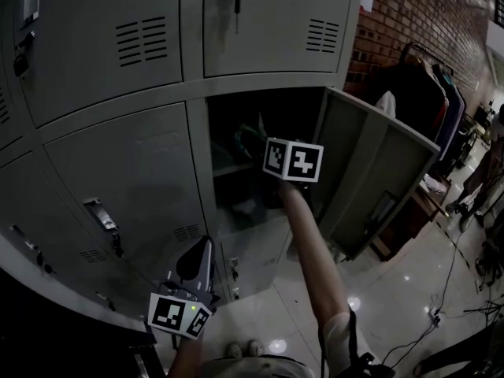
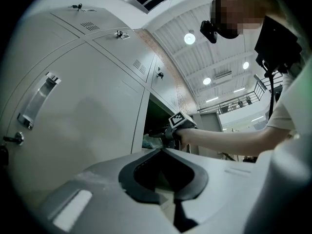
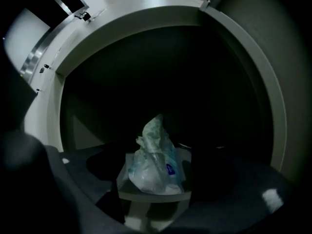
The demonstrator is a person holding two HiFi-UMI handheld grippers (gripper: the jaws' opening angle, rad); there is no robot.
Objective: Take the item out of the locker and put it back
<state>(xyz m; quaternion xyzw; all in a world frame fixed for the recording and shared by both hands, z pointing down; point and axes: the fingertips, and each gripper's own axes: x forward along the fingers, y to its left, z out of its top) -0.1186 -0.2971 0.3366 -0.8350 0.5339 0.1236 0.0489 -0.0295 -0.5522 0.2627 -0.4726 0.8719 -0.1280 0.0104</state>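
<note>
**A:** Where is the item?

**B:** The crumpled plastic bag (image 3: 155, 162) is in my right gripper (image 3: 155, 191), jaws clamped on it, in the dark opening of the locker (image 3: 146, 82).

**A:** And around it?

**B:** The open door (image 1: 378, 172) swings out to the right. My left gripper (image 2: 168, 184) hangs low beside a closed locker door (image 1: 134, 179), jaws together on nothing.

The lockers (image 1: 118, 164) are plain grey; the brick wall (image 1: 417, 14) at one o'clock is reddish-brown. The right gripper's cube (image 1: 293, 161) and, at seven o'clock, the left gripper's cube (image 1: 179, 315) are white with black square markers. The bag (image 3: 153, 167) is whitish-green clear plastic with a small blue mark.
</note>
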